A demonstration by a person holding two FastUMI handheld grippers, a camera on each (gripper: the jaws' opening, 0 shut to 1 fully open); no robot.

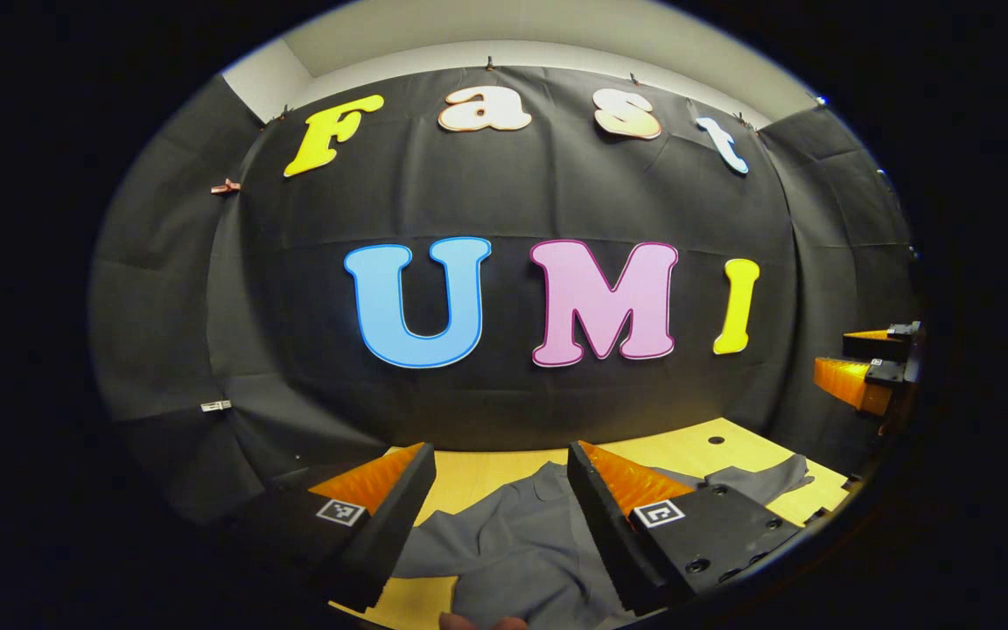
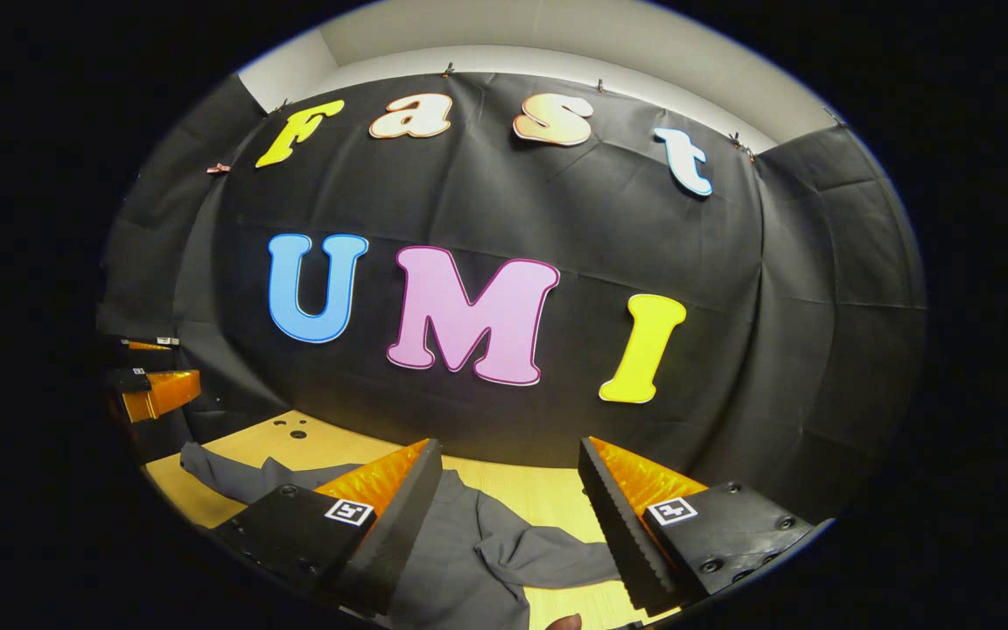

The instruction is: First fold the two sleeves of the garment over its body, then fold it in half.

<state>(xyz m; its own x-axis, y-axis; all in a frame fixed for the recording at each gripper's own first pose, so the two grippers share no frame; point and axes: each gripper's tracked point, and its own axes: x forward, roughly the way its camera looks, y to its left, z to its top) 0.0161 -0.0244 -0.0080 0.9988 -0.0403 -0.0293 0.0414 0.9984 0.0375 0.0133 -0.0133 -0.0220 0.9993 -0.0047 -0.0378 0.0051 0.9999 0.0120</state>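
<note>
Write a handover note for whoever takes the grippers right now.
Left gripper: open, holding nothing, above the garment.
Right gripper: open, holding nothing, also above the garment.
Garment: grey, rumpled, spread on the table. One sleeve trails out to the left in the right gripper view; another trails out to the right in the left gripper view.
Done: no fold visible yet.
Left: fold both sleeves over the body, then fold the garment in half.

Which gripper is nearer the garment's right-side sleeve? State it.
Right. The right gripper hovers over the sleeve, jaws open; the left gripper hovers beside it, over the garment body.
</note>
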